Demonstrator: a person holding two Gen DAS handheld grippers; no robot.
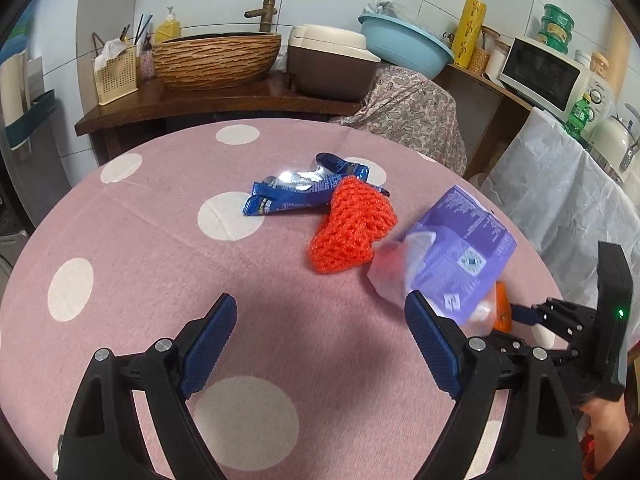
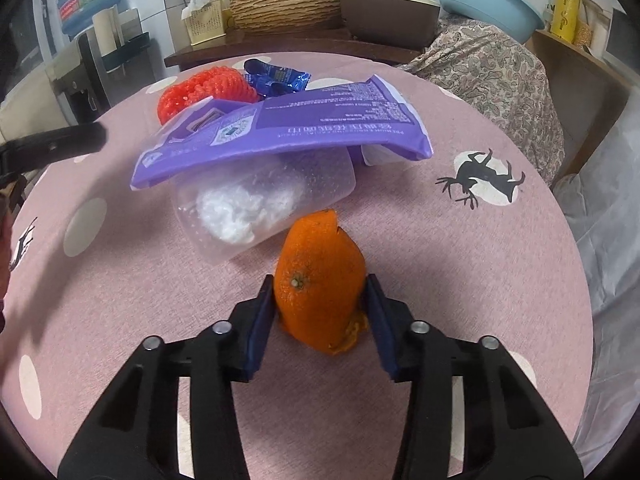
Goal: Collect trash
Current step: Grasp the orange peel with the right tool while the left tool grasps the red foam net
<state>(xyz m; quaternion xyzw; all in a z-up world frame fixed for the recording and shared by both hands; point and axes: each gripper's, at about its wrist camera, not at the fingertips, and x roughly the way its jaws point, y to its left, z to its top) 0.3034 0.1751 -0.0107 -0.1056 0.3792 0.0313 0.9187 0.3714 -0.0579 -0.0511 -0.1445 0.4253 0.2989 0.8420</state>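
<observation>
Orange peel [image 2: 320, 280], low centre of the right view, sits pinched between the right tongs [image 2: 320, 300] and could slip from its curled, thin edge, while the left tongs [image 1: 320, 320] gape empty over the tabletop [image 1: 140, 260].

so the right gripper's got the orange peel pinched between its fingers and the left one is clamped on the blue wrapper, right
Not quite. The right gripper does pinch the orange peel, as the right wrist view shows. But the left gripper is open and holds nothing; in the left wrist view the blue wrapper lies apart from it on the pink tablecloth.
</observation>
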